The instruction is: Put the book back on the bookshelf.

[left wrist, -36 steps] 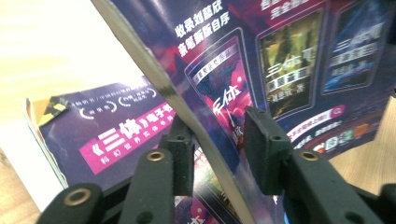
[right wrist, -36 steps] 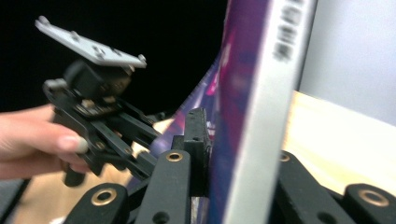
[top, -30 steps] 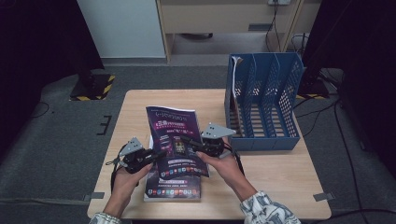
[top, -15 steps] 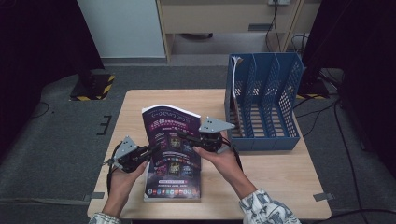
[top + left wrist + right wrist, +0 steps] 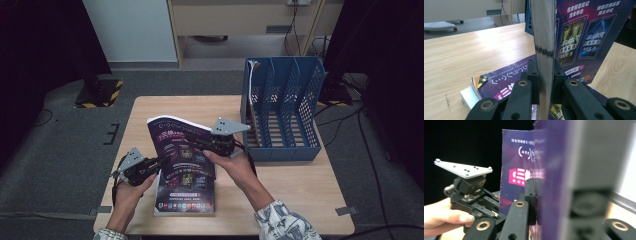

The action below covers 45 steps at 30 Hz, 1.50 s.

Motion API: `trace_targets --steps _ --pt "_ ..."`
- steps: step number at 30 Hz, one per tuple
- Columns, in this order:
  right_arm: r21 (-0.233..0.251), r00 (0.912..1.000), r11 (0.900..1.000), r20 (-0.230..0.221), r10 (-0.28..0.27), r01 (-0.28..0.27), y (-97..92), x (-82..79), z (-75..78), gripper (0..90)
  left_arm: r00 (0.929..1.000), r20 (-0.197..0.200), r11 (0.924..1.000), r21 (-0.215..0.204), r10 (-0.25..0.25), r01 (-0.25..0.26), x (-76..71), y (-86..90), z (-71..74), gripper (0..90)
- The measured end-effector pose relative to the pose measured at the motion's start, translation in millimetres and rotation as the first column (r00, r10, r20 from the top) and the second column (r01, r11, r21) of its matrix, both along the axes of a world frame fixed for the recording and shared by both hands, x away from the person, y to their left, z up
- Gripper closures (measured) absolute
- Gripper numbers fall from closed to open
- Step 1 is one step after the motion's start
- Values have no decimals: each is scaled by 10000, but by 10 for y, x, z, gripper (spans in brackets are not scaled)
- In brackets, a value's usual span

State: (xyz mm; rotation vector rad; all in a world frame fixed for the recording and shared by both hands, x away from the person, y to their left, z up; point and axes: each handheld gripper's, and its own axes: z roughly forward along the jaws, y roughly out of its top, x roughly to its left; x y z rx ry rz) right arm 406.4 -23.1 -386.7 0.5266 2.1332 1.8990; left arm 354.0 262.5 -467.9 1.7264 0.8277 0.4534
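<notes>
Two tools share one job: lifting the top magazine (image 5: 181, 150) off a second magazine (image 5: 185, 197) lying flat on the surface (image 5: 290, 185).

High view: left tool (image 5: 161, 162) grips the lifted magazine's left edge; right tool (image 5: 200, 141) grips its right edge, on the side toward the blue file rack (image 5: 280, 117). Magazine tilted, far end raised, near end just over the flat one. Rack stands at the surface's far right corner, well apart from the left tool, near the right one. Its slots look empty, apart from something pale at the far left corner; cannot tell what.

Left gripper view: left tool's jaws closed tight on the magazine's edge (image 5: 545, 50), which rises upright between them. Cover faces right. The flat magazine (image 5: 504, 82) lies just beyond the jaws on the surface (image 5: 474, 55); a corner of the rack (image 5: 528, 22) shows behind the held one.

Right gripper view: right tool's jaws clamped on the opposite edge (image 5: 554, 170), close and blurred. Left tool (image 5: 496, 213) across the cover, held in a hand (image 5: 441, 217).

Judgement: step in hand is the lift, magazine pinched on both sides and coming clear of the one below. Next move probably calls for standing it fully upright, swinging it toward the rack and lining its bottom edge with one slot. Both grips need to hold evenly; a thin magazine sags or twists if one side leads.
</notes>
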Motion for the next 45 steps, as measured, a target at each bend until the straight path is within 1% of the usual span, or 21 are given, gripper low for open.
trace_targets --steps 1,3,4,7,9,12,14,17,22,23,27,28,31,34,36,37,38,39,41,43,45 --pt "-27 9998 9999 73 -162 162 -7 -7 3 824 9999 -36 9999 23 118 -118 7 -8 -6 767" --pt "-20 9993 9994 124 -342 342 -22 -18 4 823 9985 -114 9983 222 536 -534 22 -26 -32 615" --pt "-41 9993 9994 174 -338 339 -32 -23 8 824 9982 -124 9980 238 594 -591 30 -25 -51 555" --pt "-2 9987 9990 249 -450 450 -81 -36 35 825 9945 -304 9935 573 998 -980 51 9 -89 356" --pt "203 9977 9981 331 -590 583 -134 -37 60 825 9913 -270 9898 644 1291 -1271 62 61 -98 287" --pt "344 9940 9951 550 -941 923 -217 -30 104 824 9823 -335 9809 706 1841 -1814 85 151 -115 203" --pt "404 9911 9919 518 -1223 1203 -274 -22 118 825 9770 -426 9747 902 2091 -2047 101 196 -139 175" --pt "436 9874 9877 429 -1522 1503 -348 1 118 825 9687 -755 9673 1131 2364 -2272 140 253 -187 132" --pt "487 9816 9817 417 -1863 1843 -429 7 130 825 9556 -1078 9575 1232 2743 -2609 181 346 -245 49" --pt "501 9805 9806 419 -1919 1897 -447 7 133 825 9533 -1176 9566 1232 2783 -2641 185 363 -258 47" --pt "500 9775 9769 270 -2094 2079 -516 -1 125 825 9419 -1418 9483 1379 3044 -2857 202 406 -295 48" --pt "444 9771 9766 235 -2116 2105 -530 -5 120 825 9408 -1433 9472 1412 3072 -2878 205 411 -300 49" --pt "395 9755 9751 185 -2192 2184 -564 -13 108 825 9344 -1451 9397 1598 3252 -3023 209 422 -317 52" --pt "409 9737 9732 196 -2270 2261 -597 -27 109 825 9299 -1420 9343 1664 3392 -3154 209 436 -327 53" --pt "376 9724 9722 216 -2321 2312 -630 -44 118 825 9265 -1385 9294 1750 3500 -3249 210 444 -334 53" --pt "379 9723 9720 223 -2328 2319 -643 -50 121 825 9248 -1307 9244 1911 3572 -3300 213 449 -342 53" --pt "398 9717 9714 252 -2350 2339 -664 -56 127 825 9231 -1306 9216 1995 3617 -3329 216 451 -348 53" --pt "412 9713 9710 219 -2366 2356 -676 -62 130 825 9187 -1390 9185 2039 3697 -3387 223 457 -363 54" --pt "421 9713 9710 242 -2367 2355 -707 -72 139 825 9151 -1459 9152 2131 3759 -3420 230 468 -377 55" --pt "446 9700 9695 214 -2421 2410 -730 -83 143 825 9082 -1473 9080 2208 3918 -3559 232 481 -383 55" --pt "463 9695 9689 195 -2441 2431 -752 -92 139 825 9056 -1485 9061 2199 3973 -3614 232 495 -384 56"
